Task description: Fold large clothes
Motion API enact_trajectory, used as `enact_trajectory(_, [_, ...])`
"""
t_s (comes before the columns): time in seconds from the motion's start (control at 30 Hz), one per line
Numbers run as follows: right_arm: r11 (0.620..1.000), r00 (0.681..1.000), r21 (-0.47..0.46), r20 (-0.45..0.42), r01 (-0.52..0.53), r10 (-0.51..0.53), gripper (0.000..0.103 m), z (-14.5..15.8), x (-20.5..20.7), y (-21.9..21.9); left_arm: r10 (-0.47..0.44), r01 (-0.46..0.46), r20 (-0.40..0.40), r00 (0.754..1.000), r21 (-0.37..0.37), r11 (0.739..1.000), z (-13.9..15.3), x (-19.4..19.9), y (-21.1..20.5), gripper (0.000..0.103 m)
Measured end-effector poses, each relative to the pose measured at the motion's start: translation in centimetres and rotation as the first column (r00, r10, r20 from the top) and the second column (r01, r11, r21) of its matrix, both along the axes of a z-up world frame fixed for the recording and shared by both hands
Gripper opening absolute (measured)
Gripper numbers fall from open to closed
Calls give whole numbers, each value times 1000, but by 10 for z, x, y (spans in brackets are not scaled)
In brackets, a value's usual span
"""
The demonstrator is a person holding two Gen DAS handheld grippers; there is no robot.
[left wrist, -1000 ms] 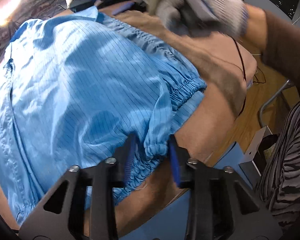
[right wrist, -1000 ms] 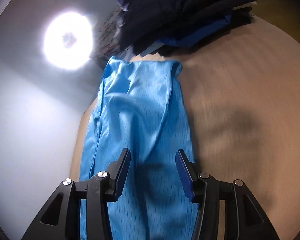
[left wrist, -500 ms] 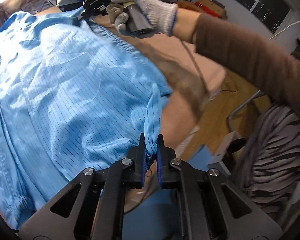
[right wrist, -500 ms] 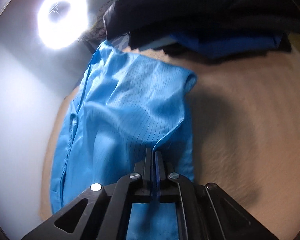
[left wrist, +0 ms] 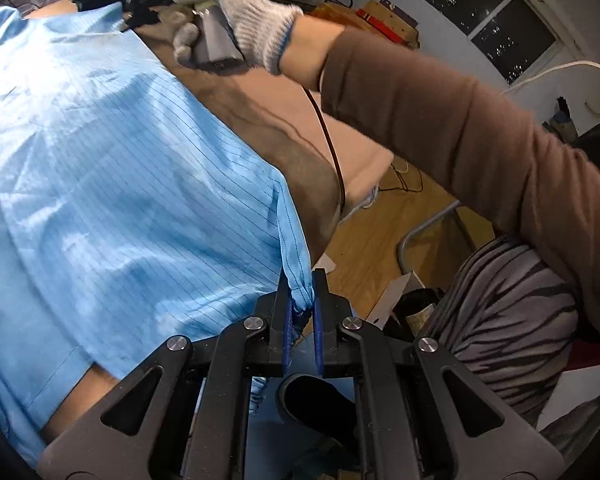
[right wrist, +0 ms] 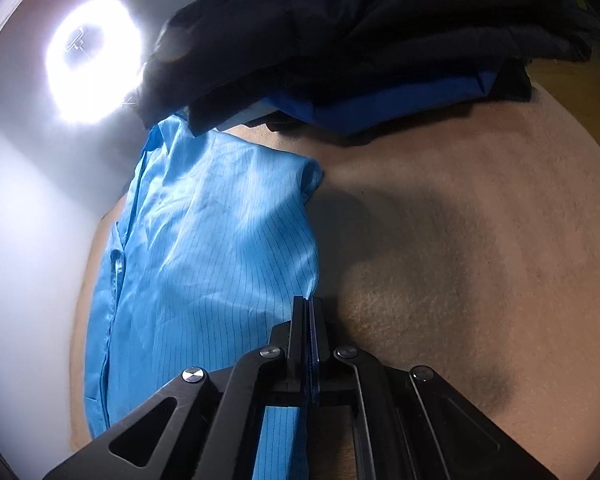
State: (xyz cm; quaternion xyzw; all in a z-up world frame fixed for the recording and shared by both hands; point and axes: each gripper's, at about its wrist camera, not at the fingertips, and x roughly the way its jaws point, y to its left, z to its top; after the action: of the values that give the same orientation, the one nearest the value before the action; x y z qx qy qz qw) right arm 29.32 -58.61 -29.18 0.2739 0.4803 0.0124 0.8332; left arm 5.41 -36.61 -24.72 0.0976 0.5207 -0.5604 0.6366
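Note:
A light blue pinstriped garment lies spread on a tan padded table. My left gripper is shut on the garment's gathered cuff edge and lifts it off the table. In the right wrist view the same garment lies on the table, and my right gripper is shut on its right edge. The right gripper also shows in the left wrist view, held by a gloved hand at the garment's far end.
A pile of dark and blue clothes sits at the table's far end. A bright ring lamp shines at the left. The person's brown-sleeved arm crosses above the table edge. A wooden floor and a box lie below to the right.
Both grippers went from open to shut on the garment's edge. The left one has raised the cuff, and the fabric now pulls taut between the two grips.

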Motion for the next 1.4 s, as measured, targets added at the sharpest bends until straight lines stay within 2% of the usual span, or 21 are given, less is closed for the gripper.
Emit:
enact_trajectory(0.17, [994, 999, -106, -50, -1, -4, 0, -4, 3, 10, -5, 4, 24, 1000, 46, 999, -9, -8, -8, 9])
enact_trajectory(0.2, [993, 998, -116, -51, 22, -28, 0, -3, 1, 8, -4, 3, 21, 1000, 60, 998, -10, -8, -8, 20])
enact_trajectory(0.23, [991, 998, -125, -51, 41, -48, 2, -3, 0, 7, -7, 6, 16, 1000, 69, 998, -9, -8, -9, 27])
enact_trajectory(0.27, [989, 997, -139, -47, 59, -66, 12, 1, -2, 5, -4, 3, 24, 1000, 57, 998, -4, -9, -6, 37])
enact_trajectory(0.3, [986, 996, -150, -43, 67, -74, 29, 5, -6, 3, 0, -2, 38, 999, 40, 999, 0, -9, -2, 40])
enact_trajectory(0.33, [986, 997, -151, -29, 71, -76, 33, 11, -12, 0, 2, -3, 52, 999, 23, 1000, 6, -9, 3, 40])
enact_trajectory(0.4, [991, 998, -114, -4, 63, -63, 33, 22, -29, -6, 9, -8, 69, 998, -1, 1000, 18, -6, 18, 40])
enact_trajectory(0.53, [1000, 1000, -18, 11, -13, 13, 36, 30, -64, -2, 93, -92, 113, 989, -13, 996, 26, 13, 54, 40])
enact_trajectory(0.63, [996, 995, -19, -41, -90, 89, 41, 27, -90, 15, 243, -249, 143, 960, 30, 968, 15, 46, 83, 40])
enact_trajectory(0.67, [994, 993, -19, -53, -110, 109, 45, 25, -100, 22, 274, -281, 129, 953, 40, 959, 12, 55, 89, 40])
enact_trajectory(0.7, [991, 989, -9, -67, -133, 132, 52, 21, -109, 28, 319, -324, 88, 943, 48, 945, 5, 66, 97, 40])
enact_trajectory(0.77, [989, 984, -6, -100, -151, 150, 60, 11, -121, 36, 377, -378, 35, 926, 65, 923, -5, 82, 107, 40])
enact_trajectory(0.83, [989, 984, 8, -105, -146, 146, 60, 3, -134, 37, 394, -397, 53, 917, 75, 915, -10, 89, 108, 40])
enact_trajectory(0.93, [990, 991, 107, -80, -96, 105, 60, 0, -144, 26, 382, -387, 67, 922, 100, 917, -20, 93, 98, 40])
enact_trajectory(1.0, [982, 995, 178, -65, -64, 77, 45, -4, -148, 18, 380, -384, 62, 923, 114, 916, -31, 91, 86, 40])
enact_trajectory(1.13, [962, 996, 265, -39, -69, 82, 35, -16, -153, 19, 367, -373, 68, 928, 125, 919, -33, 90, 83, 40])
enact_trajectory(1.2, [973, 994, 218, -54, -82, 96, 2, -16, -149, 26, 359, -366, 73, 930, 127, 922, -32, 90, 80, 40])
enact_trajectory(1.33, [990, 986, -16, -97, -140, 138, 0, 6, -144, 40, 349, -357, 81, 934, 132, 925, -34, 82, 75, 40])
enact_trajectory(1.37, [991, 988, -49, -96, -126, 121, 0, 10, -145, 37, 343, -352, 82, 936, 135, 926, -35, 81, 75, 40])
enact_trajectory(1.4, [994, 990, -16, -98, -105, 103, 0, 6, -147, 31, 335, -345, 90, 938, 138, 929, -35, 80, 73, 40])
